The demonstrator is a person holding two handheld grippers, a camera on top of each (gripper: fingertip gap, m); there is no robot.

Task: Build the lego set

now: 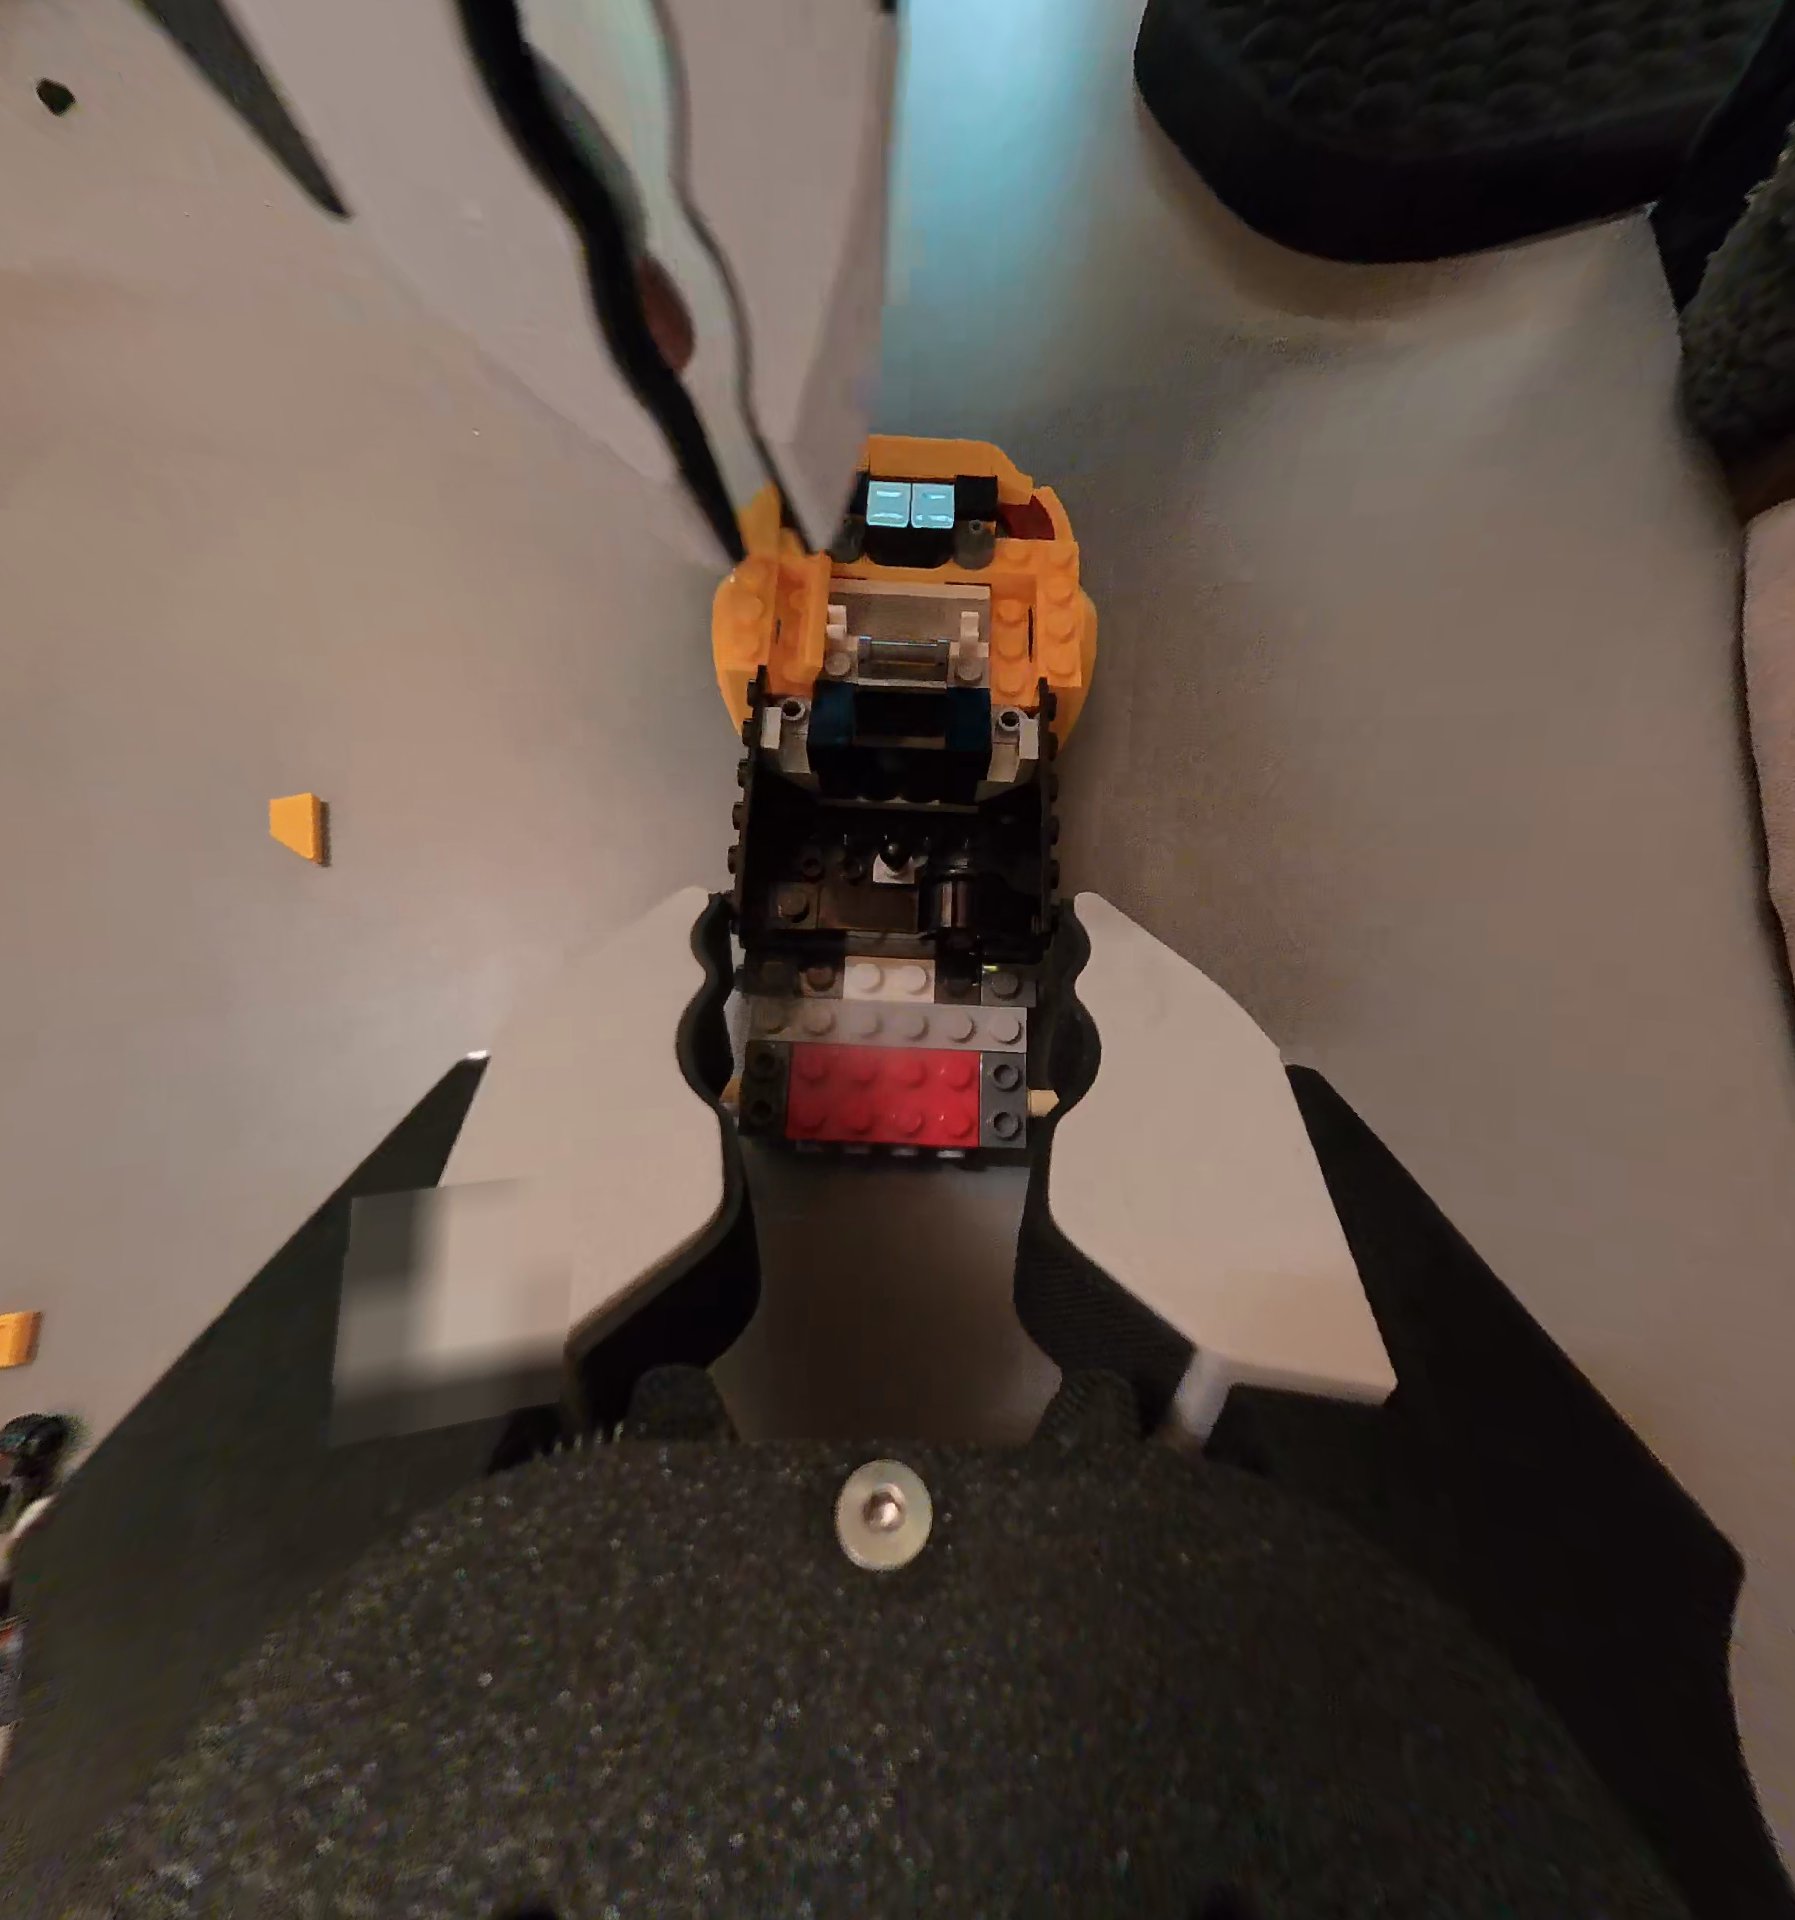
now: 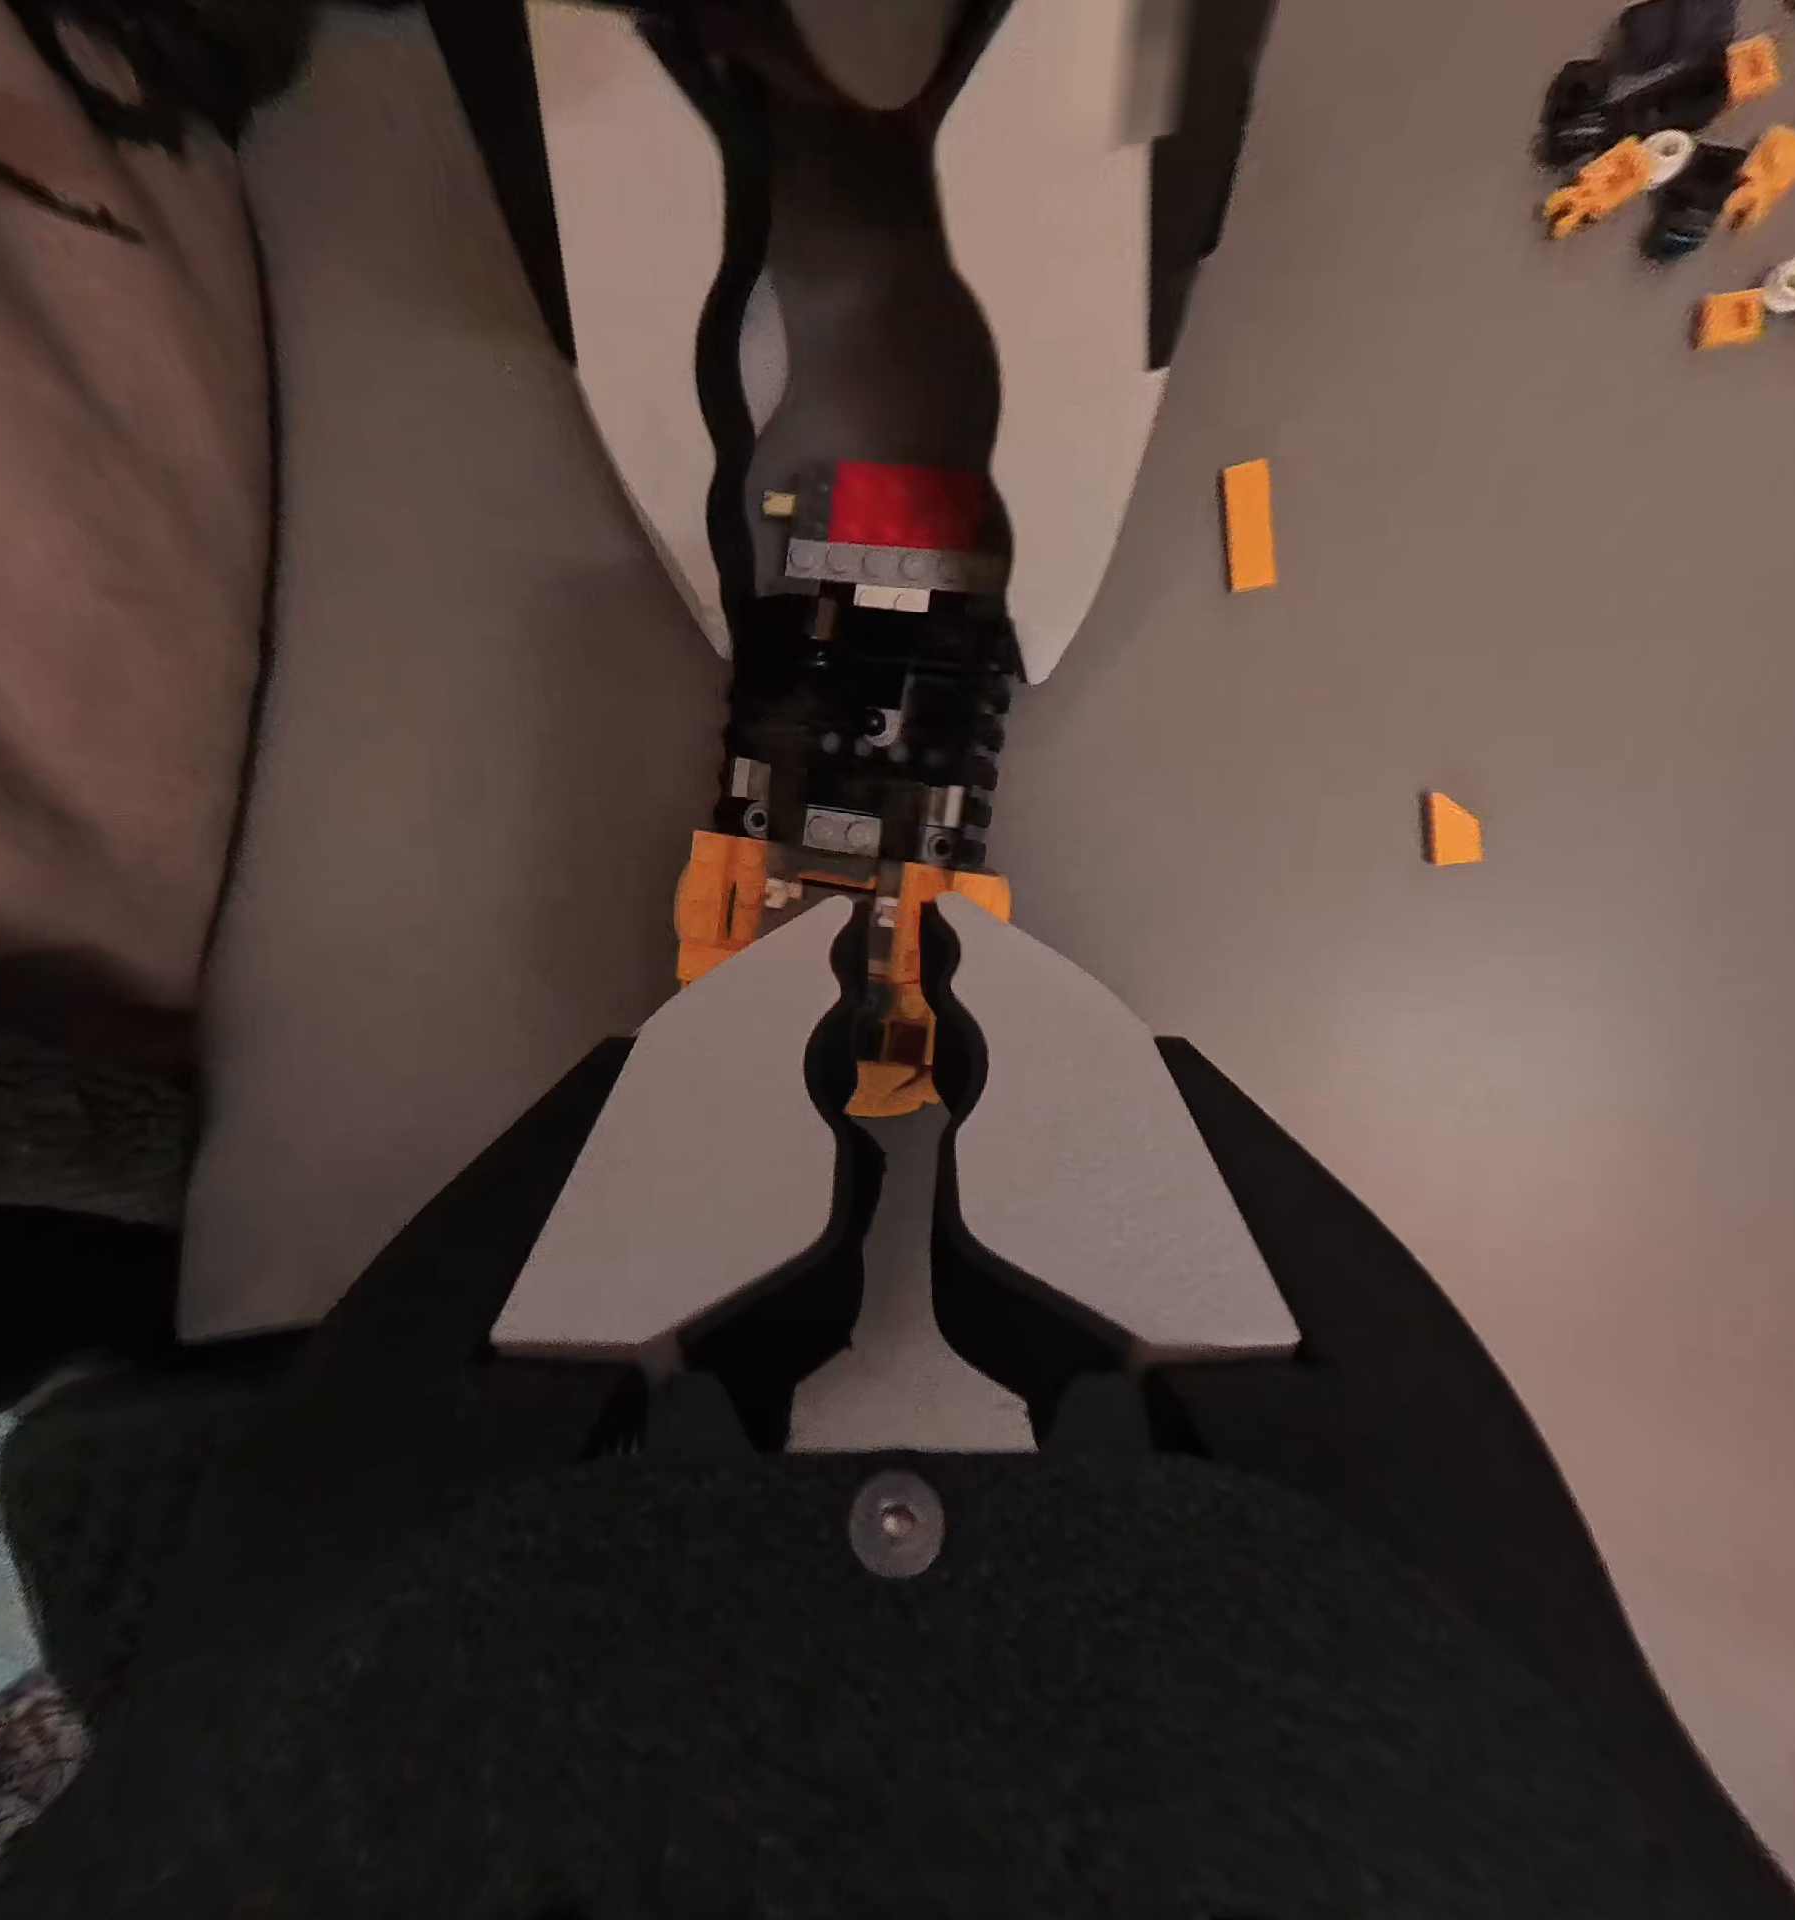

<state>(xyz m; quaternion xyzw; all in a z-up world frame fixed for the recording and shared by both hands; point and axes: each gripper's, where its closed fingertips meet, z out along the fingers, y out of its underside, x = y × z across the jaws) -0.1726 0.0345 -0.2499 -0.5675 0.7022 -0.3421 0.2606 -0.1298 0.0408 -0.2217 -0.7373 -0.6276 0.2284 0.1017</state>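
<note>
A half-built lego car [image 1: 893,831] with a black middle, an orange front and a red plate at its rear lies on the grey table. My left gripper [image 1: 888,997] is shut on its rear end, the fingers pressing both sides by the red plate [image 1: 882,1096]. In the right wrist view the same car [image 2: 862,727] lies lengthwise ahead. My right gripper [image 2: 888,925] is shut on its orange front end [image 2: 893,1039]. The left gripper [image 2: 862,436] faces it from the far end. The right gripper shows blurred in the left wrist view [image 1: 664,312].
Loose orange pieces lie on the table: a wedge [image 1: 299,828], a flat tile [image 2: 1248,525] and a small wedge [image 2: 1452,829]. A pile of black, orange and white parts [image 2: 1693,166] sits at the far right. A dark cushion-like object [image 1: 1412,114] and fabric [image 2: 72,582] border the table. There is about 6 cm between the tips of the two grippers.
</note>
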